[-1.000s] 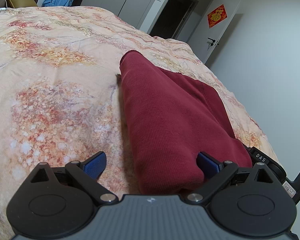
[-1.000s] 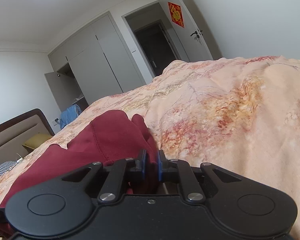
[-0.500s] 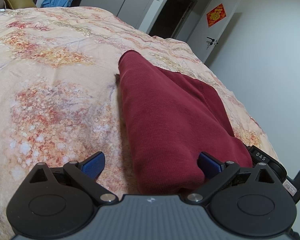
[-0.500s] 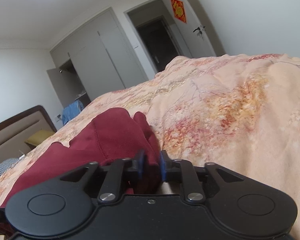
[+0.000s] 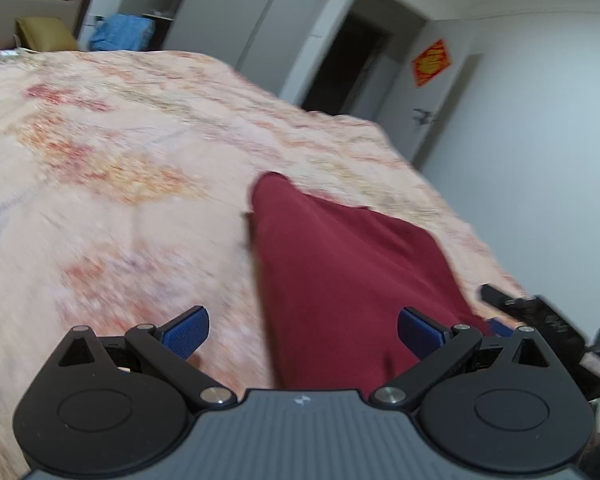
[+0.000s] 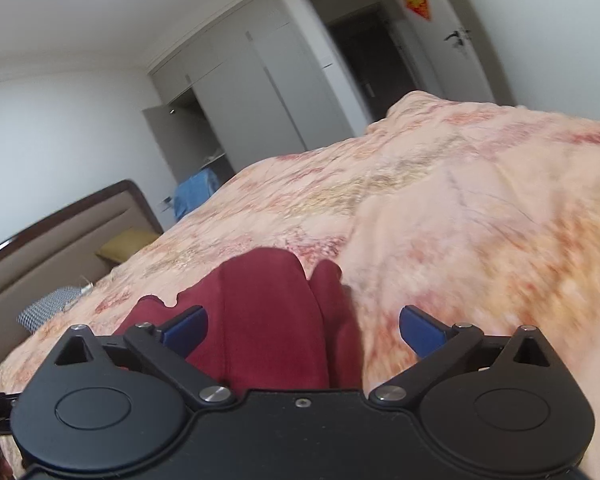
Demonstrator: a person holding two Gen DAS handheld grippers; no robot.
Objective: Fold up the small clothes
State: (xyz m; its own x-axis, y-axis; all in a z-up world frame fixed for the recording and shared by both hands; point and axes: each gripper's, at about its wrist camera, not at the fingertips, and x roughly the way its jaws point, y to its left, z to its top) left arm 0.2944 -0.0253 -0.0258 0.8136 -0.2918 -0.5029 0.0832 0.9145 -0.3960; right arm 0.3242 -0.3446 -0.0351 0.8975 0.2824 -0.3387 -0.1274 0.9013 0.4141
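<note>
A dark red garment (image 5: 340,272) lies folded in a long strip on the floral bedspread (image 5: 120,200). My left gripper (image 5: 302,332) is open, its blue pads on either side of the garment's near end without holding it. My right gripper (image 6: 302,330) is open too, over the other end of the red garment (image 6: 268,312), and holds nothing. The right gripper's black body (image 5: 548,320) shows at the right edge of the left wrist view, close to the cloth.
The bedspread (image 6: 480,220) fills most of both views. A headboard (image 6: 60,240), a yellow pillow (image 6: 124,244) and a checked cloth (image 6: 48,304) are at the bed's head. Blue clothing (image 6: 196,196), grey wardrobes and a dark doorway stand beyond.
My right gripper was shut on the red garment and has opened wide, letting it go. Both grippers have drawn back and lifted a little; the views are blurred by motion.
</note>
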